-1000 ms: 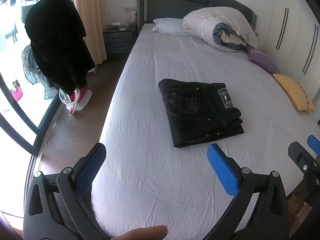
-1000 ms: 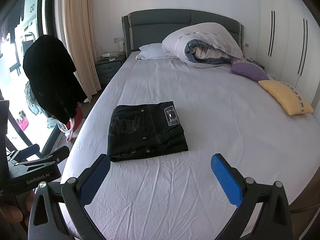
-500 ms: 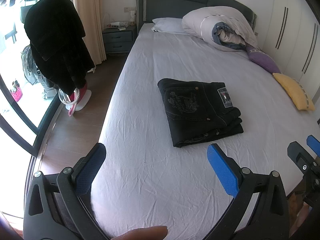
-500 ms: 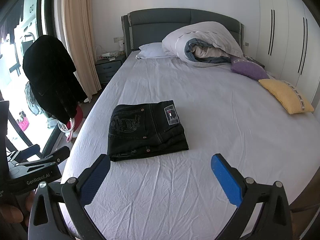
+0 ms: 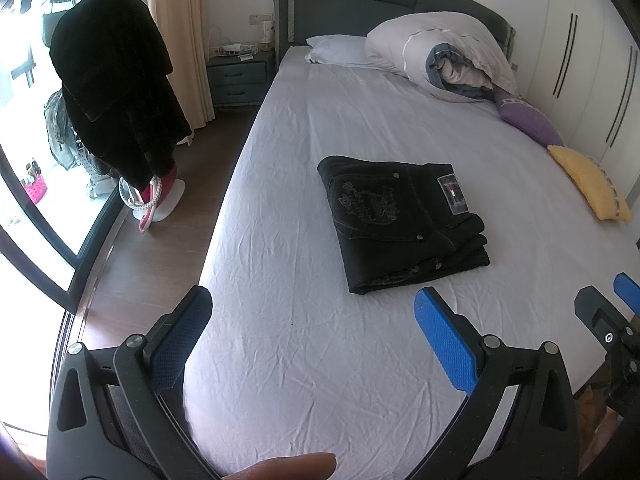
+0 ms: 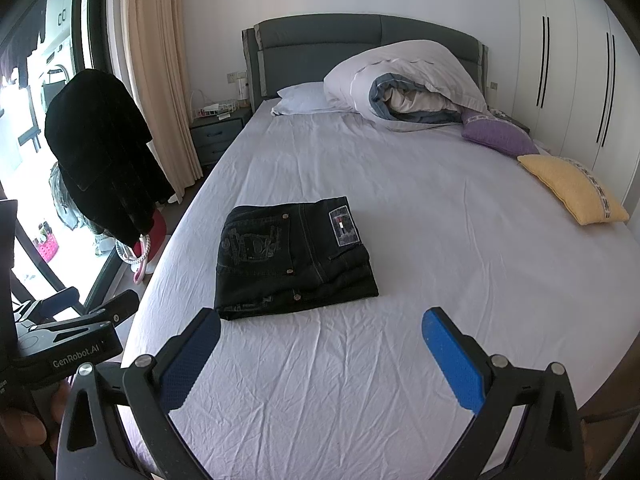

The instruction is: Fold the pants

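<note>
Black jeans [image 5: 400, 220] lie folded into a compact rectangle on the pale bed sheet [image 5: 304, 344], a square label patch facing up; they show in the right wrist view too, as the jeans [image 6: 292, 260]. My left gripper [image 5: 316, 320] hangs open over the foot of the bed, well short of the jeans, holding nothing. My right gripper [image 6: 320, 344] is also open and empty, just in front of the jeans' near edge. The right gripper's body [image 5: 612, 320] shows at the right edge of the left wrist view.
A rolled duvet [image 6: 404, 84], a white pillow [image 6: 304, 98], a purple cushion [image 6: 496, 136] and a yellow cushion [image 6: 572, 188] lie near the headboard and right side. A black coat [image 5: 116, 84] hangs on a stand left of the bed. A nightstand [image 5: 238, 78] is by the curtain.
Both views have drifted very slightly; the jeans stay folded in the same place and both grippers remain open.
</note>
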Demonstrator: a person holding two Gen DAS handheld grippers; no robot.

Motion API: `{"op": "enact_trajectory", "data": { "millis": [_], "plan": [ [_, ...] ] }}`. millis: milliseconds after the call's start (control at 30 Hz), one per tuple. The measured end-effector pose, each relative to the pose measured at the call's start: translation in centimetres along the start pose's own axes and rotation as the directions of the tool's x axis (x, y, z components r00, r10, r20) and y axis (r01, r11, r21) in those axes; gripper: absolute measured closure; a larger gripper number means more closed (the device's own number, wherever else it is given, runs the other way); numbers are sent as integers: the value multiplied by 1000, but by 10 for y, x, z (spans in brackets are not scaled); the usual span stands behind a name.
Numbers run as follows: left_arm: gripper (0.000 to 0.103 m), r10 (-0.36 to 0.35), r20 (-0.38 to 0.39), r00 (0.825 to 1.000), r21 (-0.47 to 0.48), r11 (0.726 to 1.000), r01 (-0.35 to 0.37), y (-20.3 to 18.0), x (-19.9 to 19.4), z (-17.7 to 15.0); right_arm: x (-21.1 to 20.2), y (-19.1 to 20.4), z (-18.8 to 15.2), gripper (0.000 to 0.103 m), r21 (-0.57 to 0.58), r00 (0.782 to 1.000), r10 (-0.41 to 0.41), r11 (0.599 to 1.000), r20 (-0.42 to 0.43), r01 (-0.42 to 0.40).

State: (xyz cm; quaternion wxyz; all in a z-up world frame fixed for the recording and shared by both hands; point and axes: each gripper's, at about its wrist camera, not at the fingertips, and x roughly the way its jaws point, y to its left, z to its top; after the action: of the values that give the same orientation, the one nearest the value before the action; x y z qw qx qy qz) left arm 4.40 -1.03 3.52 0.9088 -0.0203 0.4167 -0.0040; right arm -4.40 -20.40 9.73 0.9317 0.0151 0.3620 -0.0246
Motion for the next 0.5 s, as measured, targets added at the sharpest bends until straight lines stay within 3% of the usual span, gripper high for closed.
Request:
{"op": "enact_trajectory", "data": {
  "millis": [500],
  "plan": [
    [0,1,-1,1000,0,1000,-1,1,0,-1,0,0,-2,0,1,1000,2,1000,-3,-2]
  ]
}}
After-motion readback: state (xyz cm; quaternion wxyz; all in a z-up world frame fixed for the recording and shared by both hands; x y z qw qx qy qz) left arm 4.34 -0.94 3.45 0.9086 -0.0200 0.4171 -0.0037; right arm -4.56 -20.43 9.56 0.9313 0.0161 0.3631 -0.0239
